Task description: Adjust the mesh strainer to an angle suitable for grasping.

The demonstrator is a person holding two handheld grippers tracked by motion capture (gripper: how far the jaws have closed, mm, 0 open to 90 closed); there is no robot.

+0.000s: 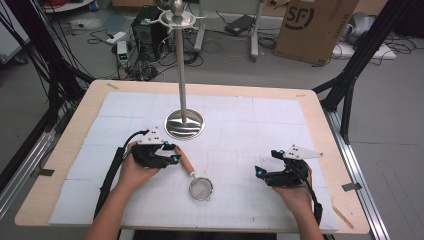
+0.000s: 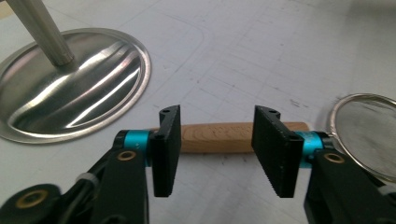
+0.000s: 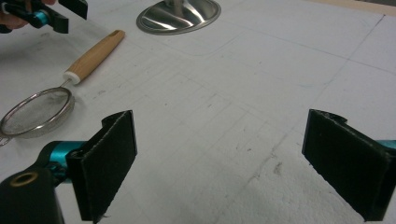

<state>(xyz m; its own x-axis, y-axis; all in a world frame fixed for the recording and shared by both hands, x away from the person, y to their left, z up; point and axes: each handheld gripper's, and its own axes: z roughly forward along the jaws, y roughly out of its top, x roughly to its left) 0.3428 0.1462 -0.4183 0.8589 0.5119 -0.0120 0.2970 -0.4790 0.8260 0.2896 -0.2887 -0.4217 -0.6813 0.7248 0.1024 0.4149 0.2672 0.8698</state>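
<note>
Lying flat on the white-matted bench (image 1: 320, 150), just in front of the steel stand's base (image 1: 184, 124): a small mesh strainer (image 1: 201, 189) with a wooden handle (image 2: 219, 136), the left claw (image 2: 219, 151) spread wide and straddling that handle lengthwise, the right claw (image 3: 238, 163) spread too, idling well apart. Risking, by judgement, a slip or a roll of the round handle on closing, jaws catching only the ends, mesh bowl swinging down. Reading "SF" on the cardboard box (image 1: 312, 25) behind; nothing legible on the strainer.

A steel stand (image 1: 184, 122) rises mid-table (image 1: 320, 107) — cardboard box (image 1: 314, 27) and cables (image 1: 50, 75) behind.
</note>
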